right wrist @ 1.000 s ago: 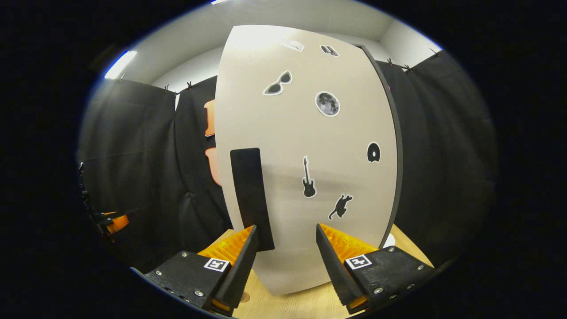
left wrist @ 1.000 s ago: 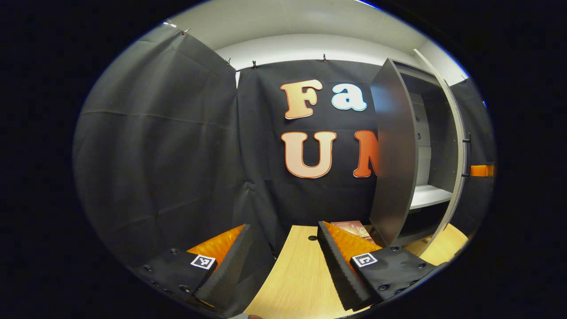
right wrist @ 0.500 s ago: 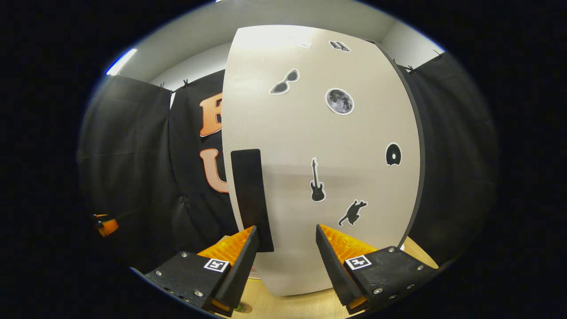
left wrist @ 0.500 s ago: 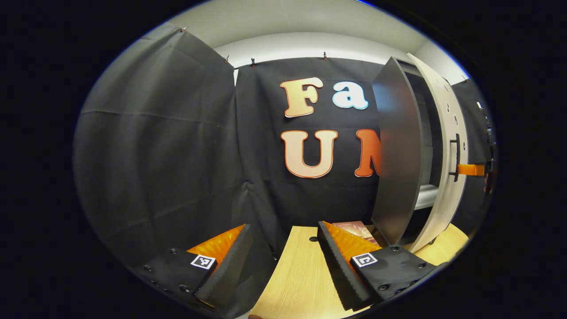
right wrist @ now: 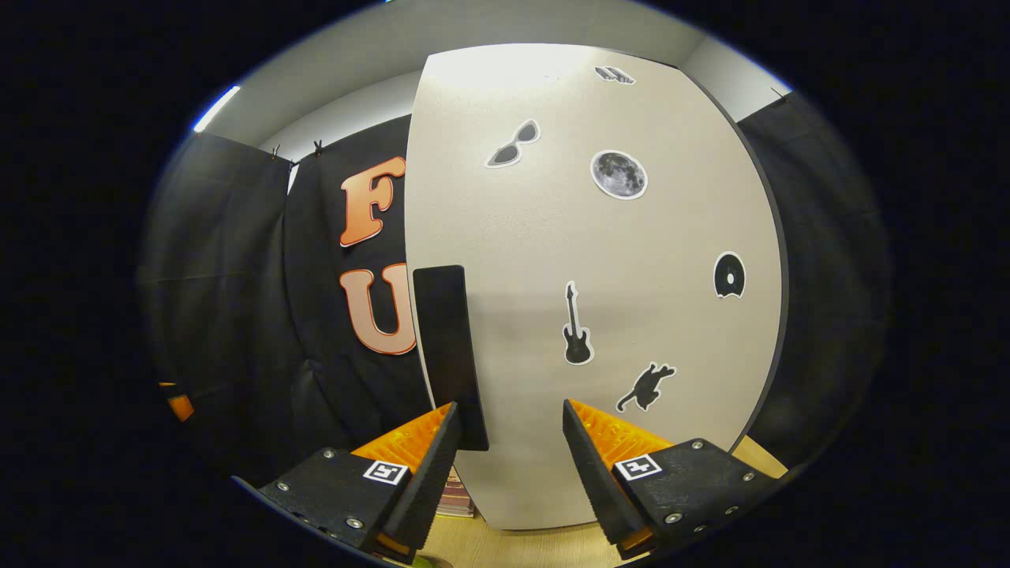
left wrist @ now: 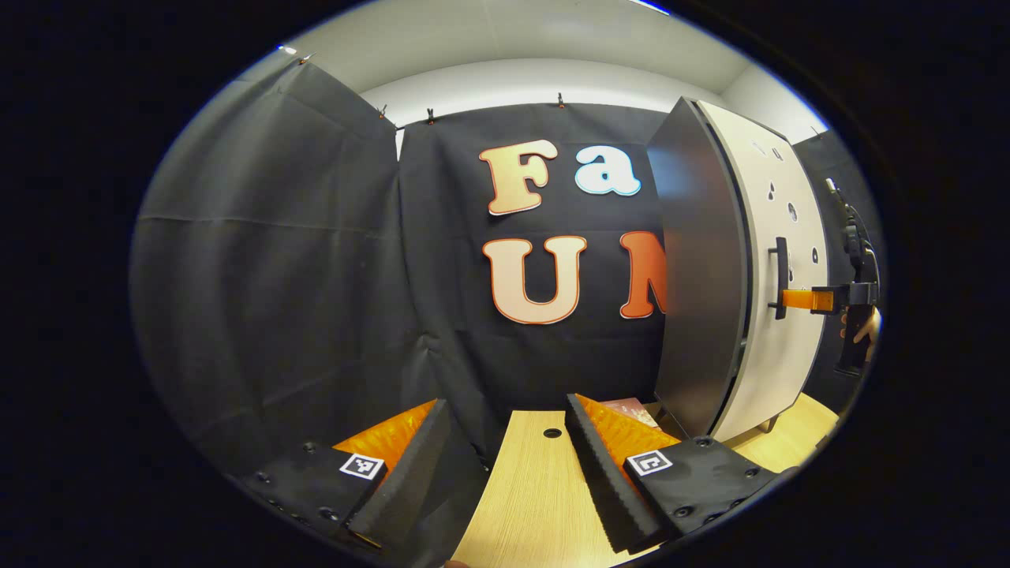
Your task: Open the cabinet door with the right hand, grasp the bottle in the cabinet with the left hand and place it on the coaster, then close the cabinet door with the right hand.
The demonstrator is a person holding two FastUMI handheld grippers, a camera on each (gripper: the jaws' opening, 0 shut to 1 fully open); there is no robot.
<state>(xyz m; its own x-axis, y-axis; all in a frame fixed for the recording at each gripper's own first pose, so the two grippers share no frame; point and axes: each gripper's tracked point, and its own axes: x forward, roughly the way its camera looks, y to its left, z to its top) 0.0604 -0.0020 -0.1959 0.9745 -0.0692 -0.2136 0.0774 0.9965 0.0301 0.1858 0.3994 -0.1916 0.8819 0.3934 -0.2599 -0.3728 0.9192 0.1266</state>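
Light came from overhead: I saw ceiling strip glowing at 10 o'clock in right gripper view. Glare washed out cabinet door top at 12 o'clock; soft horizontal shadow crossed door mid-height. Booth cloth stayed dim, folds readable. Fisheye bent door edges, worst toward 3 o'clock. Focus sharp; no motion blur I noticed.
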